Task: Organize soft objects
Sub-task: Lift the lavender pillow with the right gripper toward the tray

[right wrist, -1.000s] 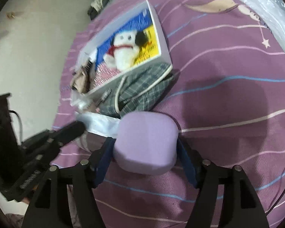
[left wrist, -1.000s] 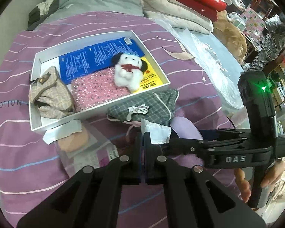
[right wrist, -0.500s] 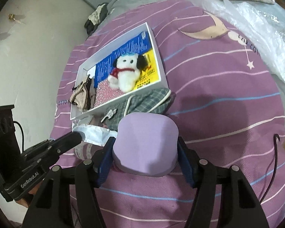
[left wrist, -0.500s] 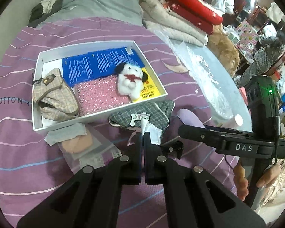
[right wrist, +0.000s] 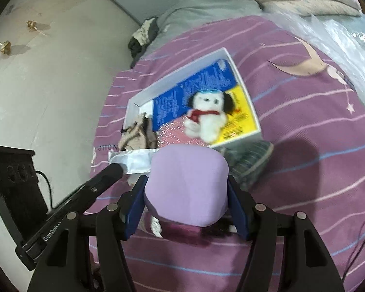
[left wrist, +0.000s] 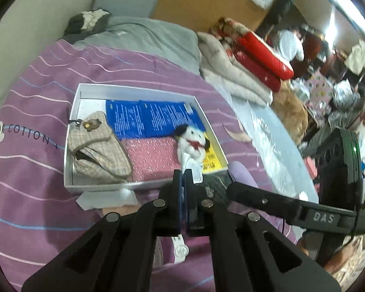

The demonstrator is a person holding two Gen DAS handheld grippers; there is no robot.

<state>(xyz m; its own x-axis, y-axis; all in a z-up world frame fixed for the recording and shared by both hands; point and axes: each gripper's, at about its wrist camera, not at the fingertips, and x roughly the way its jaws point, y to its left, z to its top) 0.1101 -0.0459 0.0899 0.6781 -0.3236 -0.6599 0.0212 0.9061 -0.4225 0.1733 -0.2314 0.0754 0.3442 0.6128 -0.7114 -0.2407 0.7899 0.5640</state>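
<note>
A white box (left wrist: 71, 131) on the purple bedspread holds a plaid pouch (left wrist: 97, 148), blue packets (left wrist: 148, 119), a pink cloth (left wrist: 153, 158) and a white plush dog (left wrist: 193, 143). The box also shows in the right wrist view (right wrist: 227, 56) with the dog (right wrist: 206, 116). My left gripper (left wrist: 183, 177) is shut on a white plastic wrapper (left wrist: 193, 168), held above the box's near rim. My right gripper (right wrist: 186, 192) is shut on a lilac foam pad (right wrist: 187, 185), lifted above the bed near the box. A plaid grey cloth item (right wrist: 253, 158) lies just in front of the box.
A flat clear packet (left wrist: 109, 199) lies on the bedspread by the box's near edge. Grey bedding (left wrist: 153, 36), folded beige and red quilts (left wrist: 243, 68) and clear plastic sheeting (left wrist: 272, 133) lie beyond and right. A pale wall (right wrist: 48, 60) runs along the left.
Both grippers have risen and moved toward the box, each carrying its load. The wrapper now hangs over the box's near rim and the lilac pad is close to the box.
</note>
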